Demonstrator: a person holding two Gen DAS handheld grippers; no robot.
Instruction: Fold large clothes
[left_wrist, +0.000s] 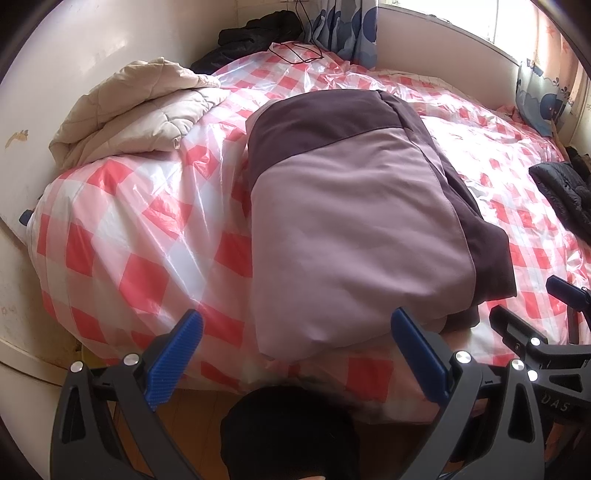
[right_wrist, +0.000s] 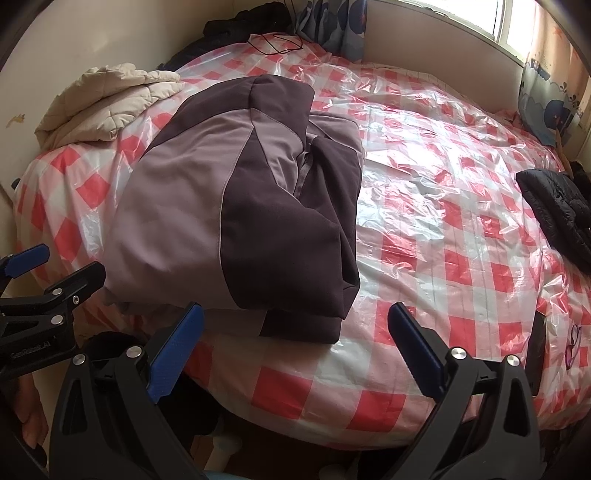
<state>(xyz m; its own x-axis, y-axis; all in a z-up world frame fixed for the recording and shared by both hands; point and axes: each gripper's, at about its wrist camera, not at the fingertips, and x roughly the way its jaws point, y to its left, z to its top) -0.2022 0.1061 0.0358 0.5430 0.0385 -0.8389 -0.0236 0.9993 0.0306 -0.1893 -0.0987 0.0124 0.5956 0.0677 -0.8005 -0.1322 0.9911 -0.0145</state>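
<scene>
A large mauve and dark purple jacket (left_wrist: 351, 214) lies folded into a long bundle on the bed, its near end at the bed's front edge. It also shows in the right wrist view (right_wrist: 240, 206). My left gripper (left_wrist: 295, 354) is open and empty, its blue pads just short of the jacket's near end. My right gripper (right_wrist: 295, 350) is open and empty, in front of the jacket's right corner. The right gripper also shows at the right of the left wrist view (left_wrist: 535, 314); the left gripper shows at the left of the right wrist view (right_wrist: 44, 280).
The bed (right_wrist: 443, 229) has a red-and-white checked cover under clear plastic. A beige quilt (left_wrist: 136, 114) lies at the far left, black garments at the far corner (left_wrist: 255, 33) and right edge (right_wrist: 557, 206). A dark phone (right_wrist: 535, 350) lies near the right front.
</scene>
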